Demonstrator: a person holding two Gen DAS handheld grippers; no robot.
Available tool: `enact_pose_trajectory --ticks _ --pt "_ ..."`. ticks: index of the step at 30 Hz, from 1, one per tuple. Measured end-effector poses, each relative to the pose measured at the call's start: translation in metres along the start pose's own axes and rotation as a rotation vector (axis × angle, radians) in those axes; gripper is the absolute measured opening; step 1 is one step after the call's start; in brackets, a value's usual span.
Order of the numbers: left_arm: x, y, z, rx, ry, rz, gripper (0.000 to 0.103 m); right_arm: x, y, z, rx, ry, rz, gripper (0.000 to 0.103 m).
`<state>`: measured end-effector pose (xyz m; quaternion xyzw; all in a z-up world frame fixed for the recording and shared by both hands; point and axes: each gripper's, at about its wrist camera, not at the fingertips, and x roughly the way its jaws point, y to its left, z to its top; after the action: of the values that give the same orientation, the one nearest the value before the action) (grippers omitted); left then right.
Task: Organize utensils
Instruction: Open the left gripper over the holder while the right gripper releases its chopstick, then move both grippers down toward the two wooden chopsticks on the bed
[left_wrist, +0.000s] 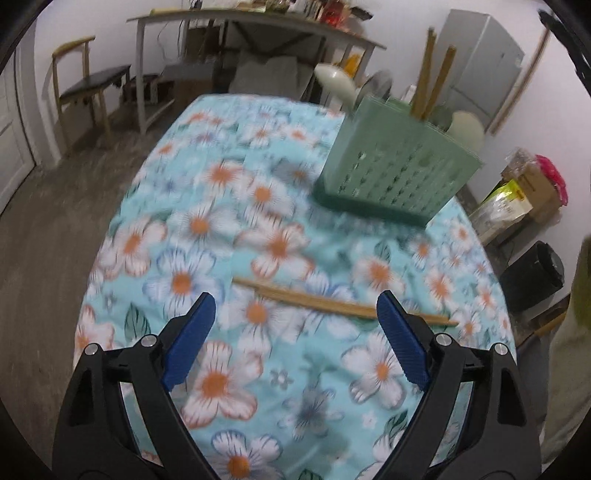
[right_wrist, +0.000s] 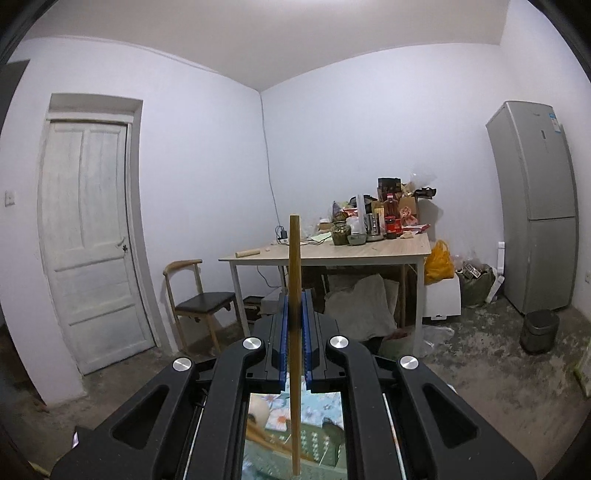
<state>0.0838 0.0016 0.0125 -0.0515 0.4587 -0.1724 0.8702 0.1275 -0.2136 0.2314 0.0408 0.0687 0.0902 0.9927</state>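
A green perforated utensil holder (left_wrist: 397, 168) stands on the floral tablecloth (left_wrist: 229, 236) at the far right, with wooden chopsticks (left_wrist: 424, 85) and pale spoons (left_wrist: 338, 85) upright in it. A pair of wooden chopsticks (left_wrist: 332, 302) lies flat on the cloth just beyond my left gripper (left_wrist: 295, 306), which is open and empty above the cloth. My right gripper (right_wrist: 294, 306) is shut on one upright wooden chopstick (right_wrist: 294, 258), held above the green holder (right_wrist: 314, 446), whose top shows below between the gripper arms.
A wooden desk (right_wrist: 332, 251) loaded with bottles and bags stands at the back wall, with a chair (right_wrist: 199, 295) on its left. A grey fridge (right_wrist: 535, 206), a dark bin (right_wrist: 539, 328), boxes (left_wrist: 524, 192) and a white door (right_wrist: 92, 236) line the room.
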Motion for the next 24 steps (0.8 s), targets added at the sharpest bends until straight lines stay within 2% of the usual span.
enact_pose_trajectory --ticks 3,11,17,18,19,20,21,24 --pt "0.004 0.002 -0.005 -0.009 0.017 0.016 0.085 0.022 -0.001 -0.005 -0.001 0.019 0.002 0.007" --pt "0.001 0.004 -0.006 0.004 -0.01 0.045 0.088 0.085 -0.014 -0.038 0.027 0.118 -0.018 0.007" --pt "0.002 0.006 -0.007 -0.004 -0.007 0.05 0.089 0.114 -0.013 -0.073 0.015 0.266 -0.025 0.01" --pt "0.003 0.006 -0.007 -0.005 -0.007 0.05 0.089 0.114 -0.014 -0.075 0.019 0.273 -0.028 0.021" --pt "0.003 0.007 -0.007 -0.006 -0.008 0.05 0.089 0.112 -0.018 -0.075 0.034 0.277 -0.031 0.042" --pt "0.003 0.007 -0.007 -0.005 -0.008 0.05 0.089 0.108 -0.019 -0.075 0.046 0.27 -0.032 0.049" --pt "0.003 0.007 -0.007 -0.005 -0.011 0.05 0.089 0.101 -0.021 -0.074 0.058 0.256 -0.03 0.054" --pt "0.002 0.007 -0.007 -0.005 -0.018 0.047 0.089 0.086 -0.026 -0.069 0.067 0.237 -0.039 0.057"
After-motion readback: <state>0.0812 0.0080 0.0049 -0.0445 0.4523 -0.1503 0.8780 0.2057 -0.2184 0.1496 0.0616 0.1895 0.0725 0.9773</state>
